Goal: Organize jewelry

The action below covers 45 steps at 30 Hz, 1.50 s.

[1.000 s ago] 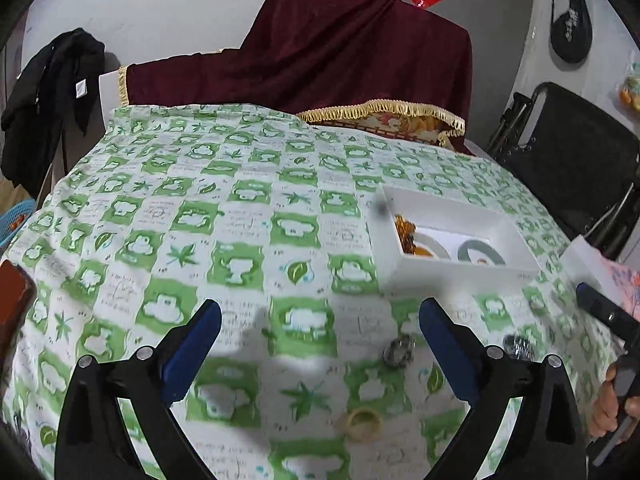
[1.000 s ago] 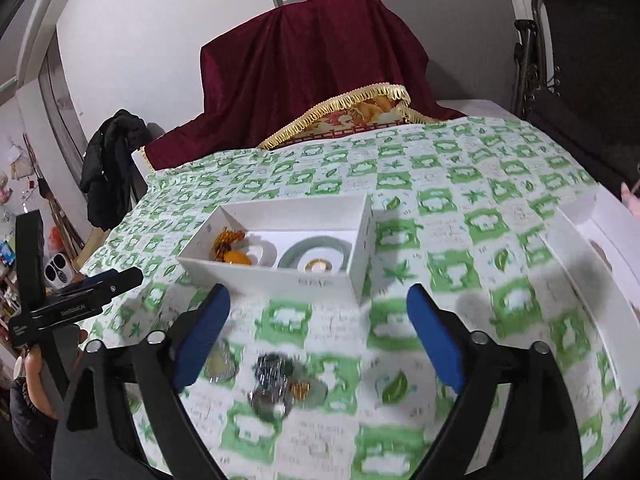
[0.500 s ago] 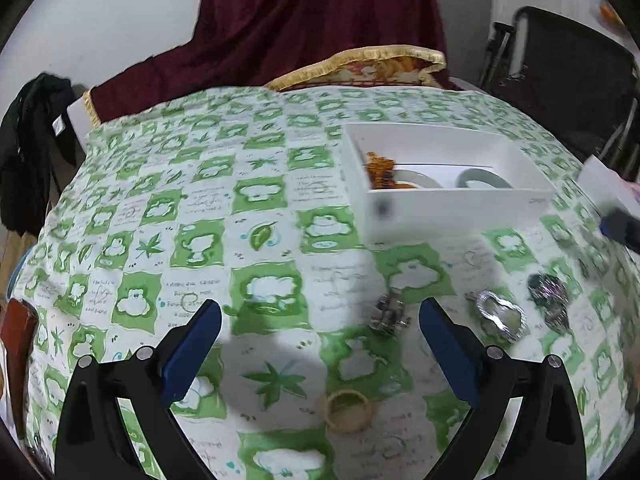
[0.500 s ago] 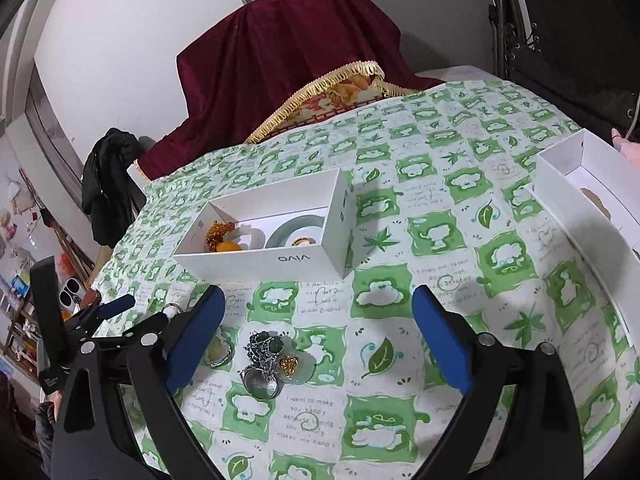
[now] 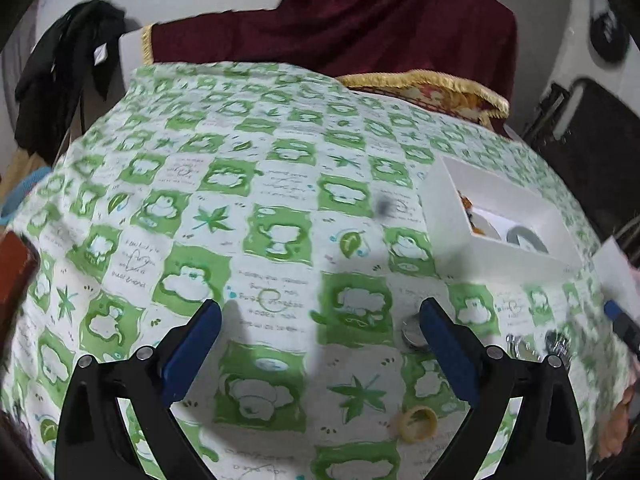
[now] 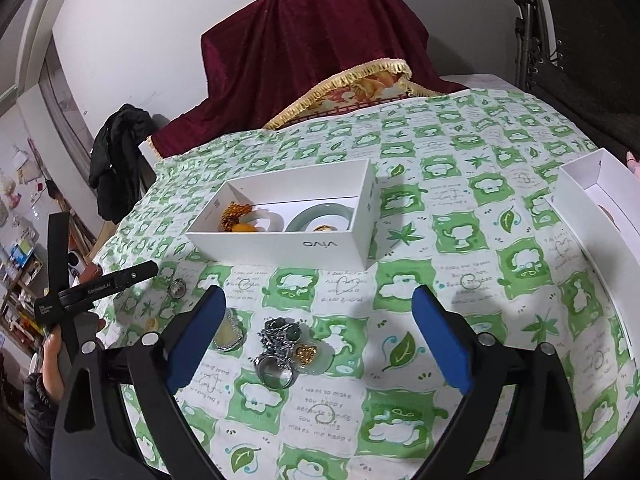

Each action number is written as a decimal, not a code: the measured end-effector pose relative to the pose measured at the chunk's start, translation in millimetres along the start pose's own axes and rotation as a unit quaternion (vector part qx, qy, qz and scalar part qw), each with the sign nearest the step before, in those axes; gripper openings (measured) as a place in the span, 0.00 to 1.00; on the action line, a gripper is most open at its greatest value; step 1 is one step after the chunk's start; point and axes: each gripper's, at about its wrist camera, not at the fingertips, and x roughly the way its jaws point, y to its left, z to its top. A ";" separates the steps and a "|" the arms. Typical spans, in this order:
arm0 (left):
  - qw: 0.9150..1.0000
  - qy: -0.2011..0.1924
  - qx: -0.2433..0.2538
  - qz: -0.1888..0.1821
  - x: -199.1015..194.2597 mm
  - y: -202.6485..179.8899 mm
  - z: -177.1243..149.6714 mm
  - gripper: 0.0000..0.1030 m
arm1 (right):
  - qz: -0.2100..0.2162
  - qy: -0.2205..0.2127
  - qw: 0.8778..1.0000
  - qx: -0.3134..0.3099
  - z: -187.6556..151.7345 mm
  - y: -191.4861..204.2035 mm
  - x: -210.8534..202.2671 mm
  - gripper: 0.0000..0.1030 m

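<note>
Surface: green-and-white checked cloth (image 6: pixel 460 236) covers your bench, with a dark red velvet drape (image 6: pixel 312 44) and its gold fringe heaped at the far end.
Left tool: your left tool (image 5: pixel 320 334) hangs over bare cloth with its blue pads spread wide — nothing sits between them.
Right tool: your right tool (image 6: pixel 318 330) is spread just as wide, and the loose jewelry lies on the cloth between its two fingers, untouched.
Jewelry pile: a tangled cluster (image 6: pixel 286 344) of silver chain, dark green stones, a gold heart charm and a silver ring (image 6: pixel 276 372) at its near edge.
Heart locket: a silver-rimmed heart piece (image 6: pixel 228 334) lies just beside the right tool's left finger, partly hidden by it.
White box: the open white box (image 6: pixel 280 246), printed "vivo" on its near wall, stands beyond the pile and apart from it; it shows at the right in the left wrist view (image 5: pixel 444 220).
Box contents: amber-orange beads (image 6: pixel 234 216) at the left end, a white bangle next to them, and a pale green bangle (image 6: pixel 320 214) with a small gold piece inside its ring.
Yellow ring: a yellowish band (image 5: pixel 416 424) lies on the cloth close under your left tool's right finger.
Round pendant: a small silvery round piece (image 5: pixel 412 332) touches the inner edge of that same finger in the picture.
Second box: another open white box (image 6: pixel 580 196) sits at the bench's right edge.
</note>
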 end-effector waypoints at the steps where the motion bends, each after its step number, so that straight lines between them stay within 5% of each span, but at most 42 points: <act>1: 1.000 0.001 0.013 0.006 0.7 -5.5 -1.1 0.97 | 0.001 0.001 1.000 -0.003 -0.4 1.0 0.0 0.86; 9: 0.999 0.016 0.032 0.027 8.6 -11.0 -5.3 0.97 | 0.024 0.058 0.998 -0.032 -13.7 9.7 17.6 0.39; 18: 0.998 0.027 0.044 0.038 13.7 -16.6 -7.6 0.97 | 0.010 0.090 0.994 -0.055 -15.9 18.5 46.3 0.36; 21: 0.998 0.027 0.048 0.040 13.7 -18.5 -8.0 0.97 | 0.020 0.079 0.994 -0.069 -15.7 24.5 42.4 0.10; 34: 0.998 0.022 0.049 0.026 10.8 -18.4 -7.7 0.97 | 0.049 -0.008 0.999 0.018 7.8 -13.4 -2.5 0.09; 45: 0.995 0.010 0.040 -0.087 -1.0 -26.9 -7.0 0.96 | 0.047 0.000 0.998 0.033 7.6 -20.7 -0.3 0.10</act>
